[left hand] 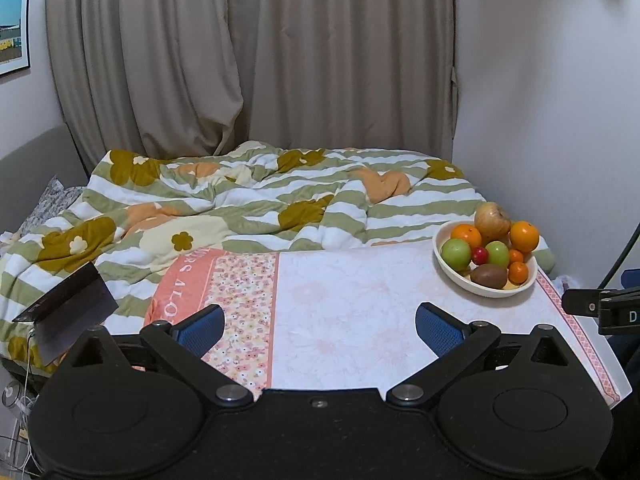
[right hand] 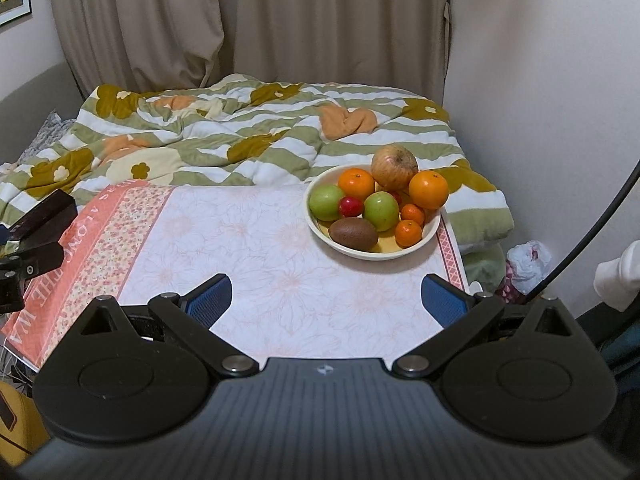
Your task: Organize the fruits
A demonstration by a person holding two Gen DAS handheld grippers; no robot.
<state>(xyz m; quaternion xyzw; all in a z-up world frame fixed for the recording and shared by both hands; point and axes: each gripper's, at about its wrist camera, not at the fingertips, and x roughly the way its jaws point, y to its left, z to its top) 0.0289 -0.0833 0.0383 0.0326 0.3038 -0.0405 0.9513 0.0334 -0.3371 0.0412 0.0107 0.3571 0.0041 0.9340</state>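
Note:
A cream bowl (right hand: 320,232) (left hand: 472,286) stands at the far right of a floral-cloth table (right hand: 248,248) (left hand: 352,304). It holds a brownish apple (right hand: 394,167), two oranges (right hand: 429,189), two green apples (right hand: 326,202), a small red fruit (right hand: 350,206), a kiwi (right hand: 353,233) and two small tangerines (right hand: 408,233). My right gripper (right hand: 326,294) is open with nothing between its blue pads, well short of the bowl. My left gripper (left hand: 319,325) is also open and holds nothing, to the left of the bowl.
Behind the table lies a bed with a rumpled green-striped flower blanket (right hand: 240,136), curtains (right hand: 280,20) beyond. A wall is on the right. A plastic bag (right hand: 528,262) sits on the floor right of the table. A dark folded stand (left hand: 68,312) is at left.

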